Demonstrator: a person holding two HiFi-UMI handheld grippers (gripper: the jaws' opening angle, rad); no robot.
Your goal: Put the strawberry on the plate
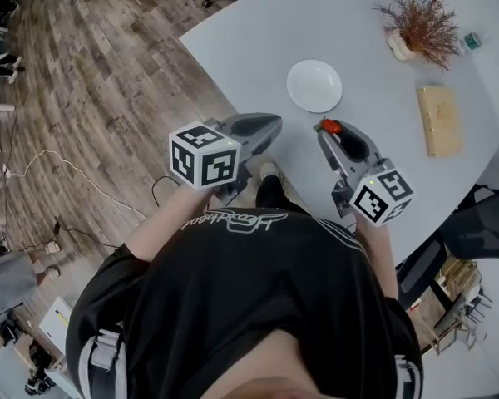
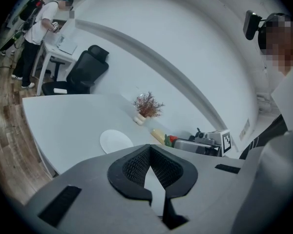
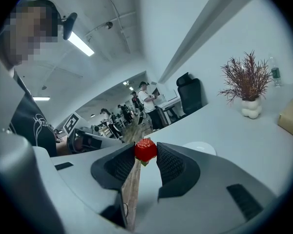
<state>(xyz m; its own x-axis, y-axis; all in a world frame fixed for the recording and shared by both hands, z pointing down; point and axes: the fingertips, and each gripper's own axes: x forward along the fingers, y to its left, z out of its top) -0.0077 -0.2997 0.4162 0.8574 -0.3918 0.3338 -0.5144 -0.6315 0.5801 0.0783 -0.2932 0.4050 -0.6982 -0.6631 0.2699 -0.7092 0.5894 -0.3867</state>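
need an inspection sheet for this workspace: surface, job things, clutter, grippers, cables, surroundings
surface: pale grey table, rounded edge.
job's things: strawberry in the right gripper; white plate empty, on the table ahead.
clutter: dried plant in a vase, wooden block, small bottle.
grippers: left gripper shut, nothing in it; right gripper shut on the strawberry.
cables: white cable on the wood floor.
surroundings: black office chair, people standing beyond the table.

A pale grey rounded surface (image 1: 258, 23) carries a dried reddish plant (image 1: 422, 25) in a white vase toward two o'clock. A small bottle (image 1: 472, 40) stands at three o'clock of the plant and a wooden block (image 1: 439, 120) lies at six o'clock of it. At nine o'clock, a white cable (image 1: 46, 151) trails over the wooden floor (image 1: 108, 81). A black office chair (image 2: 83, 72) stands beyond the surface.
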